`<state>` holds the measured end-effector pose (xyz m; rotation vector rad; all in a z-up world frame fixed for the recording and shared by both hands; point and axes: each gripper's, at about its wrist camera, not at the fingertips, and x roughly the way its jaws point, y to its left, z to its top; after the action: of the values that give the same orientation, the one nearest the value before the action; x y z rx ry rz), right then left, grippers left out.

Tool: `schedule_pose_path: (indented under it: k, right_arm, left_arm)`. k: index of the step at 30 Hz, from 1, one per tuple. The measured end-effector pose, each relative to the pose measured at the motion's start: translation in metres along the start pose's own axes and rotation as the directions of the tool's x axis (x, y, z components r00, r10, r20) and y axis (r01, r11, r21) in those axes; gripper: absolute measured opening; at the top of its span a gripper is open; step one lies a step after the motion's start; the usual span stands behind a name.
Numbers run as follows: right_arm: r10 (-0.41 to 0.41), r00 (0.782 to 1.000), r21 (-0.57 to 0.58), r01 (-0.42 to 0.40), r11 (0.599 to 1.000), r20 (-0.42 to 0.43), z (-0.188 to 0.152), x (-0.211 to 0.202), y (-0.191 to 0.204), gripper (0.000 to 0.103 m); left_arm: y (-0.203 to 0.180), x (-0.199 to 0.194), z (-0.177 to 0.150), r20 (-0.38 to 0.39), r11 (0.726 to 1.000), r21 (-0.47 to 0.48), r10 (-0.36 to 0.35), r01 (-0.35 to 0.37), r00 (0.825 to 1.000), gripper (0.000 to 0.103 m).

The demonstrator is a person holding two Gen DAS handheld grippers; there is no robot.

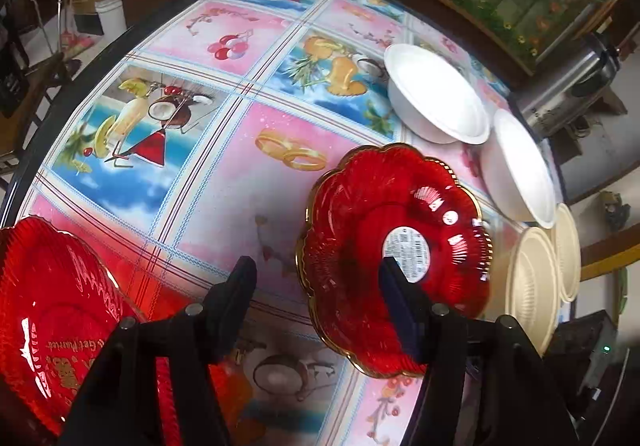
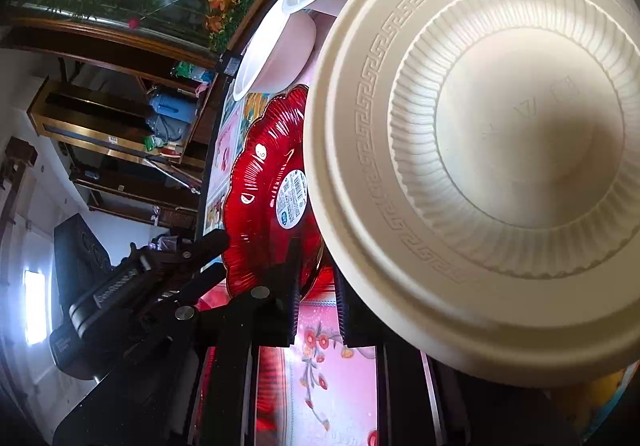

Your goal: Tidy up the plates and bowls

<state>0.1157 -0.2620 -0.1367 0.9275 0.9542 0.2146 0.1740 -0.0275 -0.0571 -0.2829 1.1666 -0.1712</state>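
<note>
Red scalloped plate (image 1: 396,258) with gold rim and a white sticker sits flat on the worktop (image 1: 224,181), right of centre in the left wrist view. A second red plate (image 1: 52,322), with gold lettering, lies well apart at the near left edge. So the red pair is not stacked yet.

Two white bowls (image 1: 436,93) stand at the far right, close together, rims apparently overlapping but not nested. Two cream plates (image 1: 532,286) sit just right of the scalloped plate, edges overlapping, looking loosely grouped rather than stacked.

Left gripper (image 1: 316,286): jaws wide, holding nothing, one finger over bare cloth, the other over the scalloped plate's near side; contact with it unclear.

Right gripper (image 2: 316,286): jaws narrow, set at the rim of the big cream plate (image 2: 500,149) that fills its view. Looks like a grip on that rim, but the contact is hidden, so cannot tell for sure.

Judgement: early stage. Like items are near each other but still spread out; red plates need joining, bowls nesting, cream plates squaring up.
</note>
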Motion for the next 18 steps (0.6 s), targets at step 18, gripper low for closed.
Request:
schedule_pose_path:
  k: [18]
  right_arm:
    - [0.005, 1.000, -0.004, -0.005, 1.000, -0.006, -0.002, 0.003, -0.002, 0.014]
  left_arm:
    - [-0.011, 0.017, -0.003, 0.013, 1.000, -0.005, 0.024, -0.024, 1.000, 0.057]
